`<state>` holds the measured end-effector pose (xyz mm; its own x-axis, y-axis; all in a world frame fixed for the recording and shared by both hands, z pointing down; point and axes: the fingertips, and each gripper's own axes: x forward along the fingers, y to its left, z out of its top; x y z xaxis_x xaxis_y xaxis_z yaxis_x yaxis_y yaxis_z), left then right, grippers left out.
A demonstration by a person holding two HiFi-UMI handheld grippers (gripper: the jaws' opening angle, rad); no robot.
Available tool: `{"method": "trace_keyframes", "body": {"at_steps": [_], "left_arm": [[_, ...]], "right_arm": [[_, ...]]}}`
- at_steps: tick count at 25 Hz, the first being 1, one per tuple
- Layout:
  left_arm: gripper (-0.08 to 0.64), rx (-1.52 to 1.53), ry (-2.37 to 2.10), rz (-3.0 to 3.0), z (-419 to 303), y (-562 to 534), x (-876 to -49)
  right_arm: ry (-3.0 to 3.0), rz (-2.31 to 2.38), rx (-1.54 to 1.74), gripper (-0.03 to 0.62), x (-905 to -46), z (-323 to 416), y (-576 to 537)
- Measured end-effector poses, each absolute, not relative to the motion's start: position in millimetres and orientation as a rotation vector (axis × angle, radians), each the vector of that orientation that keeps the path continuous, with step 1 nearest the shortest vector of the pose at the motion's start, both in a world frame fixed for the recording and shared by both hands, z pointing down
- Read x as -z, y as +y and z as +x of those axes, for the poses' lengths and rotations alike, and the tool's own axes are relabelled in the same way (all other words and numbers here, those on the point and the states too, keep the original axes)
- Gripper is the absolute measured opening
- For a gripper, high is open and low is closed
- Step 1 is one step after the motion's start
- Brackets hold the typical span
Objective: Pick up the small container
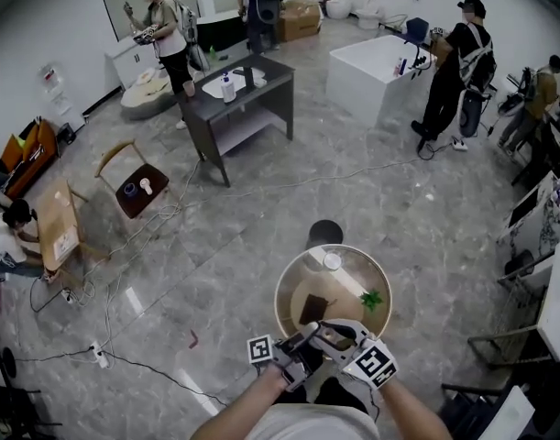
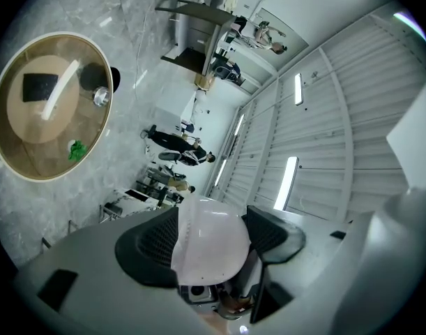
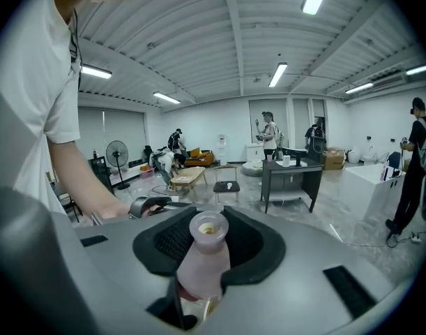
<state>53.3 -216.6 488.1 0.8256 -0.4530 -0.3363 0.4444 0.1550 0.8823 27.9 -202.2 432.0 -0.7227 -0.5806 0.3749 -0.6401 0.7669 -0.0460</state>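
Observation:
My right gripper (image 3: 208, 241) is shut on a small frosted pink bottle (image 3: 203, 260). The bottle stands upright between the black pads and its mouth is uncapped. A white domed cap (image 2: 209, 241) sits gripped in my left gripper (image 2: 211, 237). In the head view both grippers are held close together, left gripper (image 1: 296, 349) and right gripper (image 1: 342, 339), over the near edge of a round glass table (image 1: 289, 287). The bottle barely shows there between them.
On the round table lie a dark square mat (image 1: 312, 308), a small green sprig (image 1: 371, 298) and a small clear item (image 1: 332, 261). A black stool (image 1: 324, 232) stands behind it. Farther off are a dark desk (image 1: 261, 90), a chair (image 1: 133, 186), a white tub (image 1: 376, 71), floor cables and several people.

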Motion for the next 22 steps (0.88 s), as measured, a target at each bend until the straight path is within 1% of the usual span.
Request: {"method": "trace_keyframes", "body": {"at_steps": [7, 15, 22], "left_arm": [[0.318, 0.638, 0.032, 1.269, 77.1, -149.6, -458.2], [0.318, 0.681, 0.037, 1.26, 110.7, -71.0, -444.4], [0.318, 0.736, 0.035, 1.236, 123.0, -4.4, -432.3]], "right_arm": [[-2.622, 0.963, -0.203, 0.137, -400.2, 50.2, -134.5], [-2.654, 0.944, -0.16, 0.135, -385.6, 82.8, -55.1], [-2.697, 0.899, -0.108, 0.133, -370.9, 93.5, 11.8]]}}
